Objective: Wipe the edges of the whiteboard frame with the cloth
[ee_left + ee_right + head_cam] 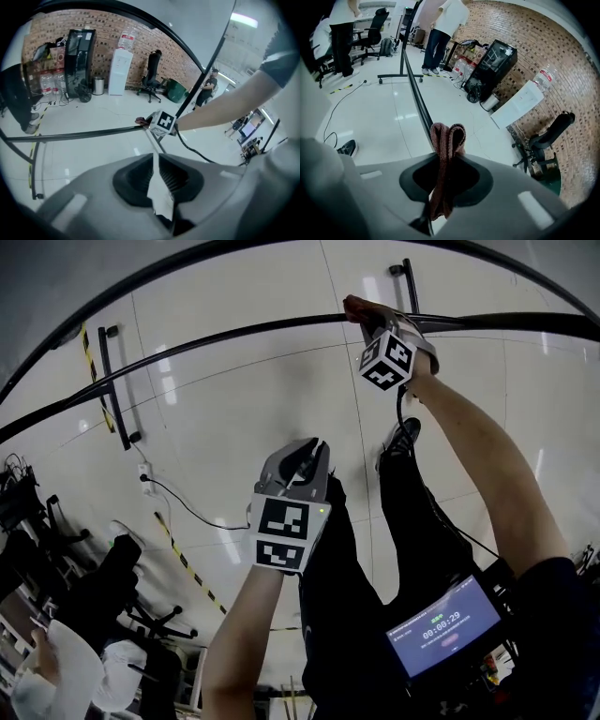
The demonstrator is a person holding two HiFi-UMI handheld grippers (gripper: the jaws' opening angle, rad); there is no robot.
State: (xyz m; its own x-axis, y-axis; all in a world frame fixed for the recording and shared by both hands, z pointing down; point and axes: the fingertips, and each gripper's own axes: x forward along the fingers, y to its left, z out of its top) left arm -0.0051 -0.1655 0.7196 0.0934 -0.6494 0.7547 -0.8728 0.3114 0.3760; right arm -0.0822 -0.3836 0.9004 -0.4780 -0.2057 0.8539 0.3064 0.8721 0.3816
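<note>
Right claw point(446, 161) clenched on folded reddish-brown knit cloth point(448, 135), set against thin black whiteboard frame edge point(416, 96). Advice: hug rail, slide evenly. Left claw point(157, 174) pinches white paper scrap point(160, 194).

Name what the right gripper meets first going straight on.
The black frame edge, just beyond the cloth clamped by the right gripper; cloth and edge seem to touch, though depth is unclear.

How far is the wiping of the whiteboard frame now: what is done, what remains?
Done: cannot tell; no stretch looks different. In hand: the right gripper is shut on the cloth, set against the black frame edge. Left: probably the long edge beyond. The left gripper only pinches a white scrap.
</note>
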